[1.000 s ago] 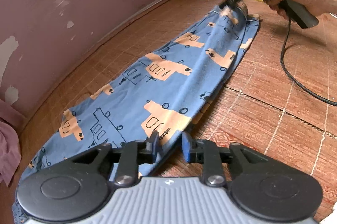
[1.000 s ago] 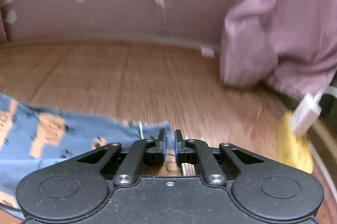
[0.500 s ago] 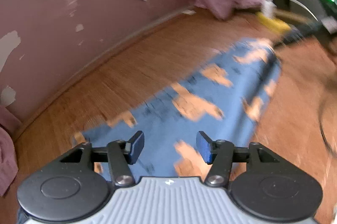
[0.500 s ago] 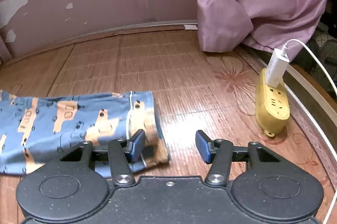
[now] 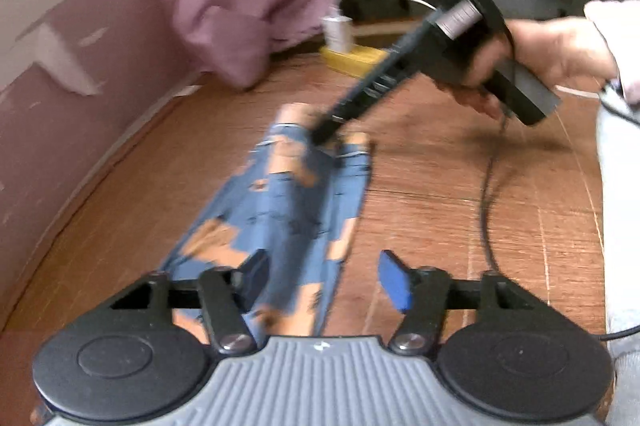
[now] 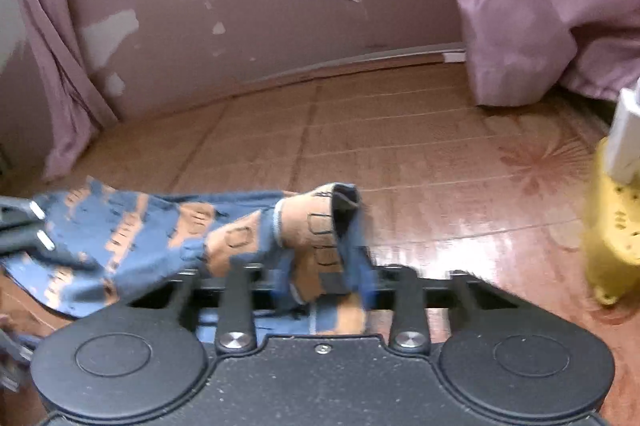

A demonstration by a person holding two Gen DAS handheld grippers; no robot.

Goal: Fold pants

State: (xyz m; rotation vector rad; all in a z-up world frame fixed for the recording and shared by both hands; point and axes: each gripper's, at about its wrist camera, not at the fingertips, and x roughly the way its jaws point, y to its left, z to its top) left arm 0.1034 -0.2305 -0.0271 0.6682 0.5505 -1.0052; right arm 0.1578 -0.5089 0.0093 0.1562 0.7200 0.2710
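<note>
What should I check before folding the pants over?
1. Right gripper has the cuff: ok, the cloth is bunched between its fingers and lifted.
2. Left gripper has the near end: not ok, it is open above the pants and holds nothing.
3. Pants lie flat along their length: cannot tell, both views are blurred.
4. Cable is off the pants: ok, it lies on the mat to their right, apart.
5. Power strip is out of the way: ok, it stands beyond the cuff, not touching.
</note>
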